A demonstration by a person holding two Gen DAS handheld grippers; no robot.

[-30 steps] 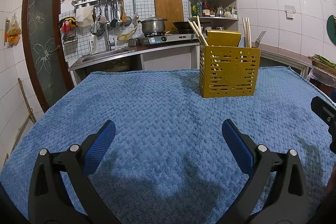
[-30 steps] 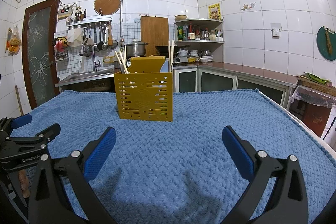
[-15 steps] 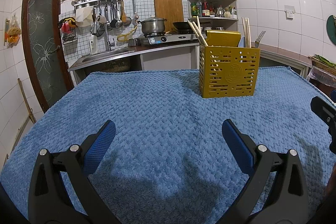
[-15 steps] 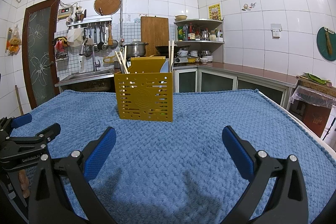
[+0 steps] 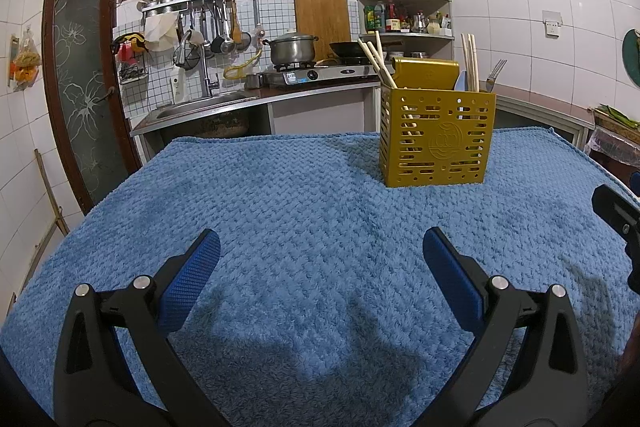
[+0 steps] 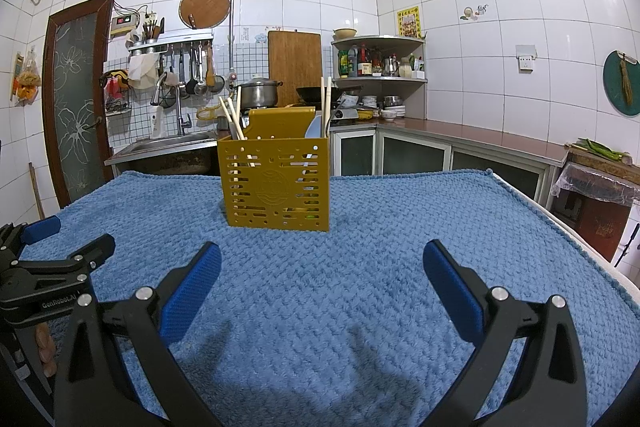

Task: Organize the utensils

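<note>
The yellow utensil holder [image 5: 436,137] stood upright on the surface, which was covered by a fuzzy blue blanket [image 5: 304,227]. It sat toward the far side, well apart from both claws.

The left claw [image 5: 320,275] was spread wide and held nothing. Its blue pads [image 5: 188,287] hung over bare blanket. From this side the holder was off to the right. Wooden chopsticks [image 5: 376,57] leaned out of its left part, and two more chopsticks [image 5: 470,61] stood straight in its right part. A fork [image 5: 494,73] poked up at the right corner, tines on top. Only this view showed the fork. A black bit of the other claw peeked in at the right edge.

The right claw [image 6: 320,275] was spread wide too, with nothing in it. From here the holder [image 6: 276,183] was almost straight ahead, a little to the left. The leaning chopsticks [image 6: 232,119] and the straight ones [image 6: 326,99] showed again, and something pale blue [image 6: 314,127] stuck up inside. I could not tell what it was. This view also showed the left claw [image 6: 60,247] low at the left edge, wide apart over the blanket, and a long brown counter [image 6: 460,135] running along the right wall.

Both views showed the sink [image 5: 200,105], a steel pot [image 5: 292,49] on the stove, and a wooden board [image 5: 322,15] leaning on the tiles.
</note>
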